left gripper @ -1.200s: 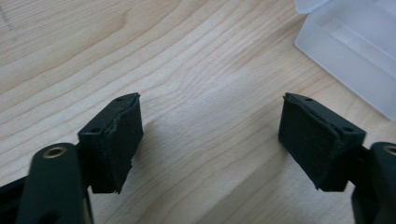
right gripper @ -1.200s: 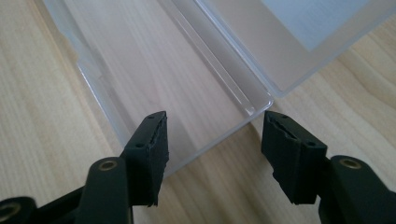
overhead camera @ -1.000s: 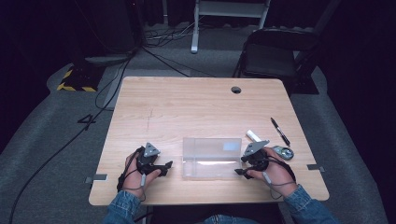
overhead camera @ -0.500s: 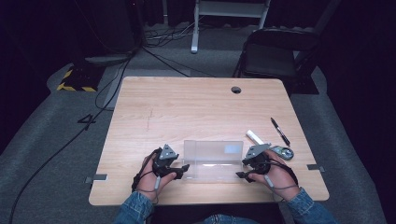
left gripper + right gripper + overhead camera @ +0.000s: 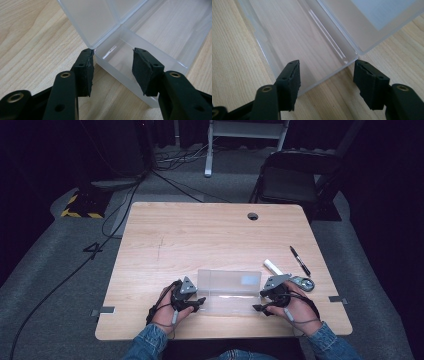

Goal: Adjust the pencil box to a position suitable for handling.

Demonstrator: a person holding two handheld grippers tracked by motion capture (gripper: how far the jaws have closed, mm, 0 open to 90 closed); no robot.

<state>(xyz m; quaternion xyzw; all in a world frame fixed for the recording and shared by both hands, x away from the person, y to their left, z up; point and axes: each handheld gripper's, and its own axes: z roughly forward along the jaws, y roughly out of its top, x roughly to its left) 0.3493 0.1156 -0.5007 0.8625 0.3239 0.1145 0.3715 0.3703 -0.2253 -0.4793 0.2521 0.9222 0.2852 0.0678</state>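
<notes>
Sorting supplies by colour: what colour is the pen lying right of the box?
Black, the pen lies near the table's right edge; the high view shows it best.

Wooden table (image 5: 200, 235) under clear box (image 5: 229, 290), marker (image 5: 299, 261).

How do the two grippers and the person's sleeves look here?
Both the left gripper and the right gripper are black, each topped by a grey three-cornered plate. Their jaws carry dark pads and brass-coloured rivets. The sleeves are blue denim.

i see my black two-jaw left gripper (image 5: 200, 301) and black two-jaw right gripper (image 5: 256, 308) held low in denim-sleeved hands, jaws spread apart, tips pointing inward toward each other.
</notes>
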